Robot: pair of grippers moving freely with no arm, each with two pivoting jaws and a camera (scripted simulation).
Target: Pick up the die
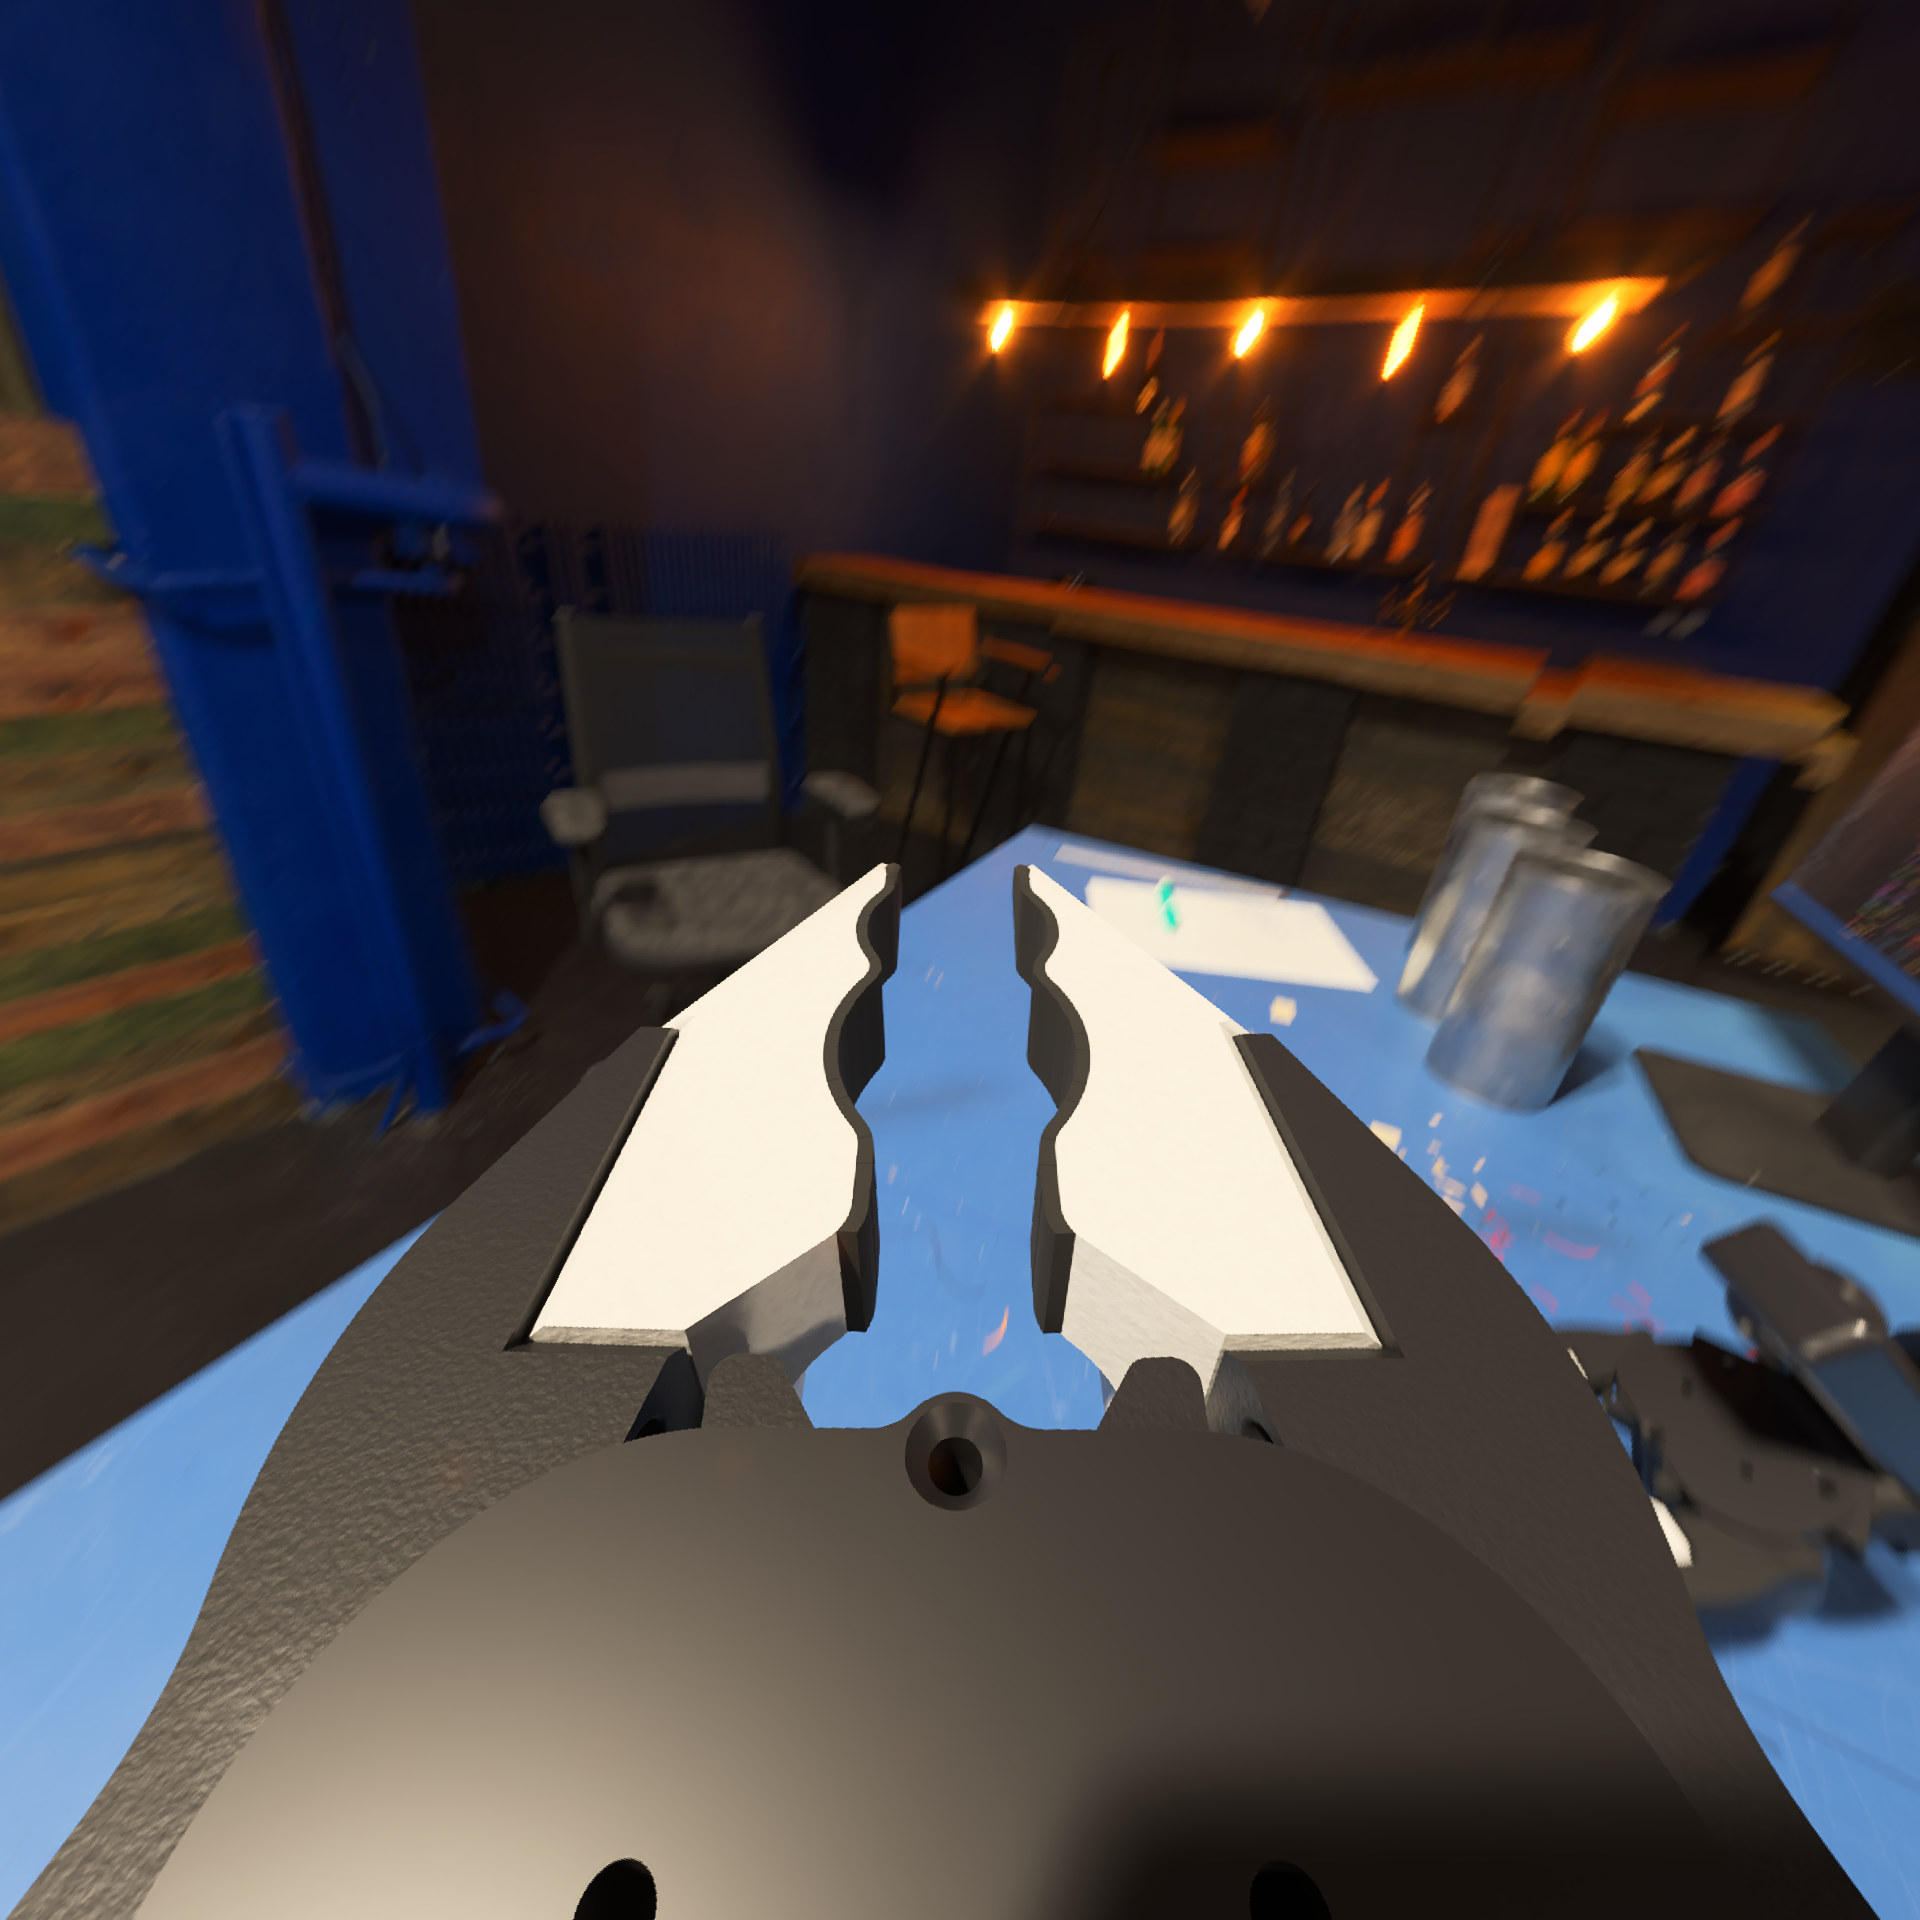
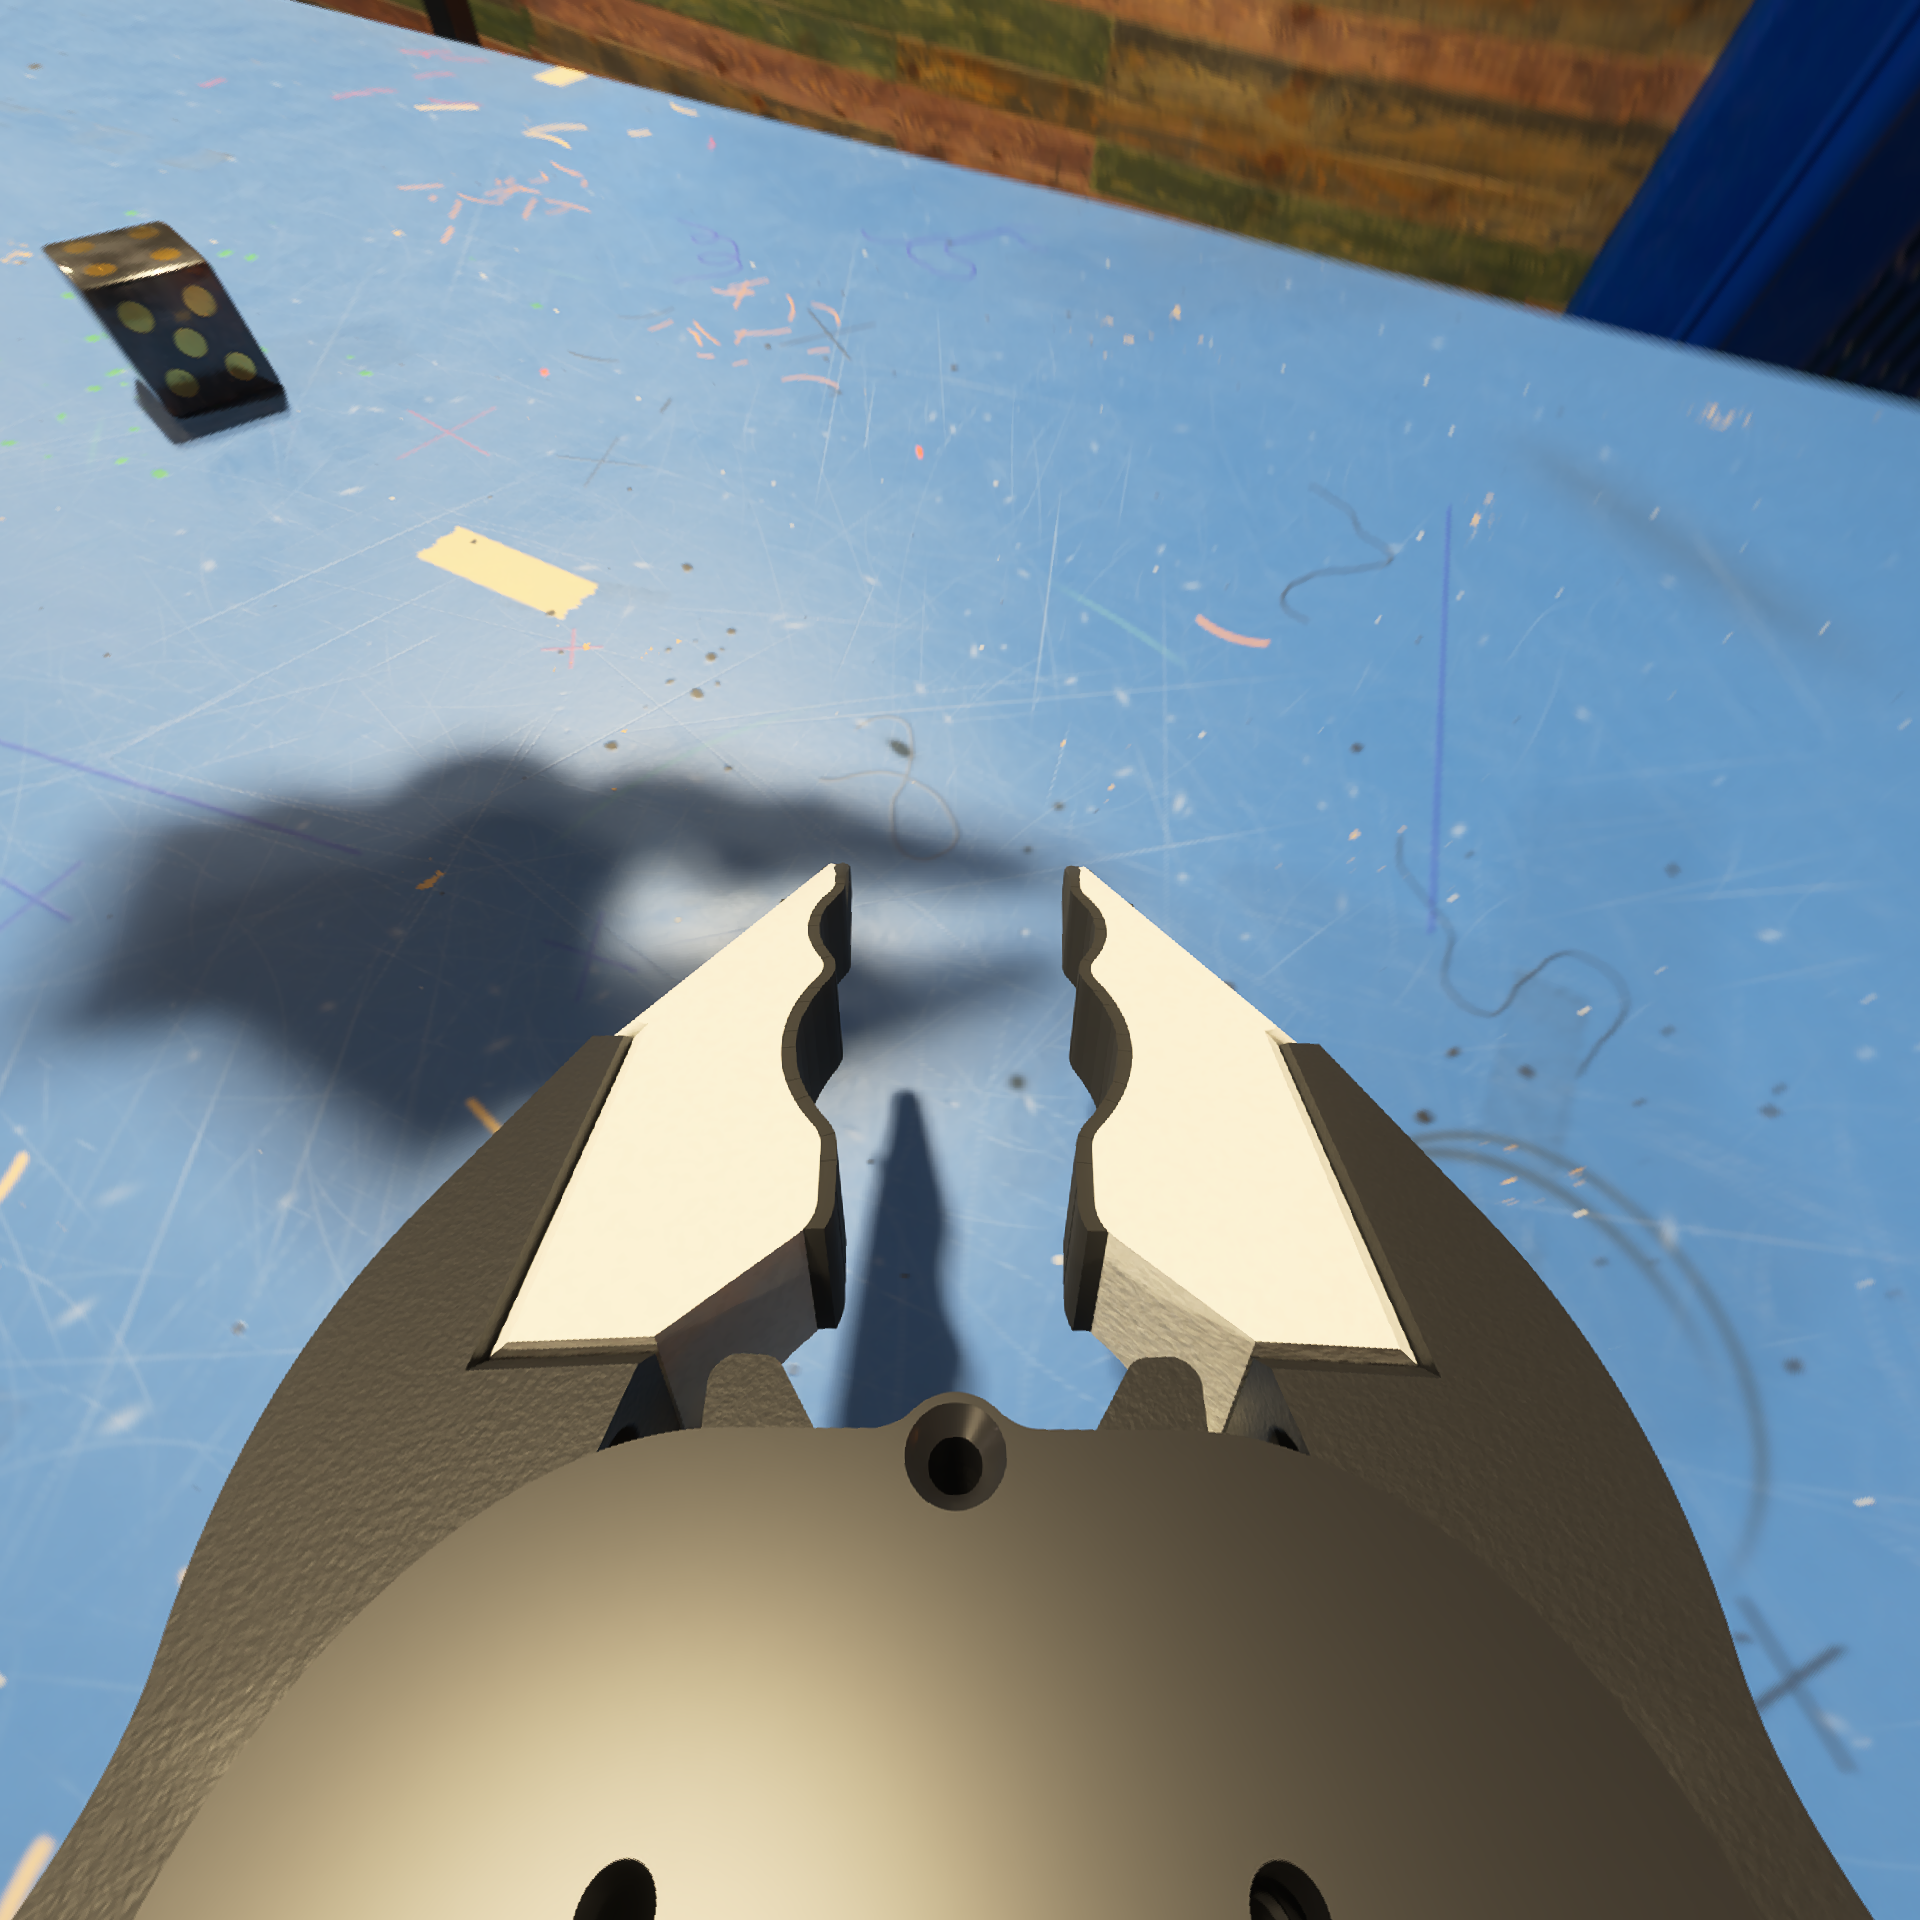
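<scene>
Left wrist view: left gripper hangs above a blue table, jaws parted by a narrow gap, nothing between them. Bare blue surface shows through the gap. Three clear glass tumblers stand clustered to the right on the far part of the table, touching or overlapping one another. White paper sheets lie flat near the far edge, left of the tumblers. A dark flat mat lies at the right edge. Lower right, the other gripper shows as a dark shape low over the table; its fingers cannot be made out from here. Background blurred: a bar counter, a row of warm lights, a grey armchair, a blue post. Die not visible in this view.

Right wrist view: right gripper tilts down over the scratched blue table, jaws apart at a moderate width, empty. Its shadow falls on the surface ahead and to the left. The die, dark with yellowish pips, rests on the table at upper left, well apart from the fingertips. A strip of cream tape lies between die and gripper.
</scene>
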